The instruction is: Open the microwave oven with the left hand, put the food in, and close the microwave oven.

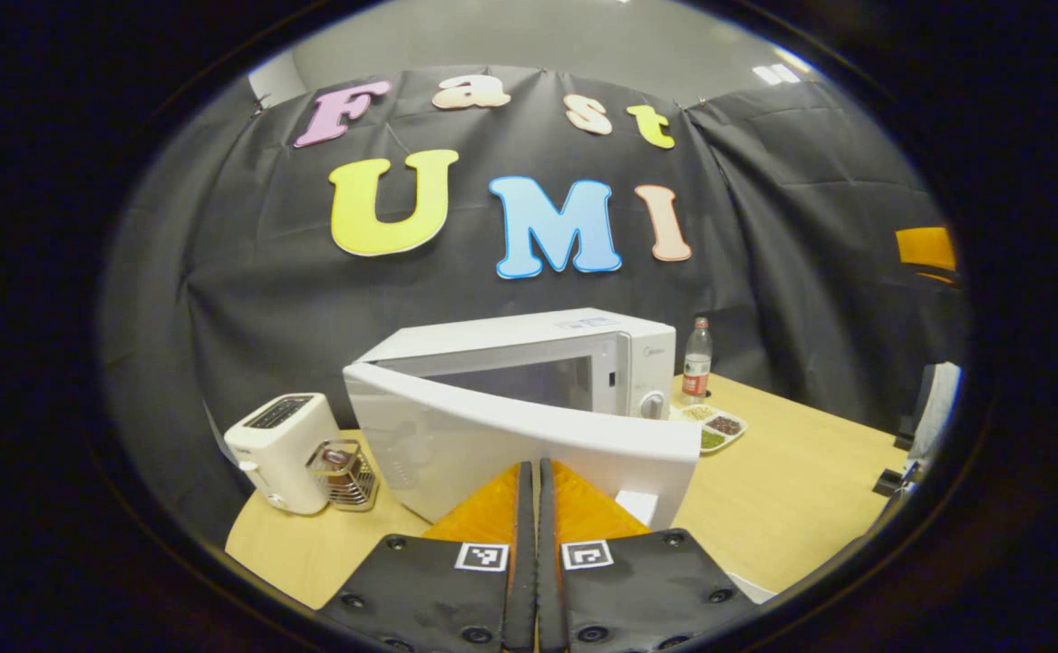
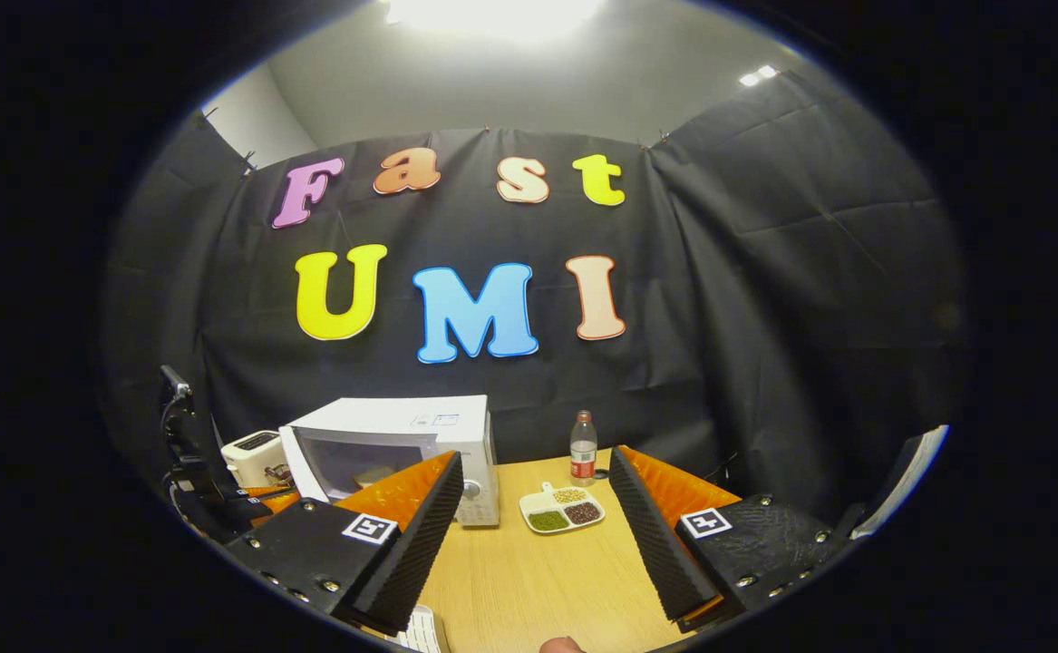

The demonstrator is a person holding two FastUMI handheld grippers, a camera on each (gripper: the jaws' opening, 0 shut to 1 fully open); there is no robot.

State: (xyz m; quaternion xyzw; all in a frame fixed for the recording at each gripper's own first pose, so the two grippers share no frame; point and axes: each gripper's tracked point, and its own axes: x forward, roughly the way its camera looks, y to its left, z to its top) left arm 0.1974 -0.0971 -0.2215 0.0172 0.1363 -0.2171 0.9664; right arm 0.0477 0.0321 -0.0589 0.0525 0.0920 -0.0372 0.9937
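While microwave (image 1: 529, 390) door ajar, control-panel brand mark unreadable; left claw (image 1: 533, 508) closed.

- The microwave (image 1: 529, 363) is showing smooth, glossy white casing.
- The table (image 2: 538, 580) is looking like pale matt wood.
- The bottle (image 1: 696, 361) is appearing as clear plastic.

White microwave oven (image 1: 529, 363), door (image 1: 510, 435) white too. White toaster (image 1: 276, 451) with dark slots. Pale wood-grain tabletop (image 1: 791, 490). Clear bottle (image 1: 696, 361), red label, red cap. White divided dish (image 2: 561, 509) holding green, tan and dark brown food.
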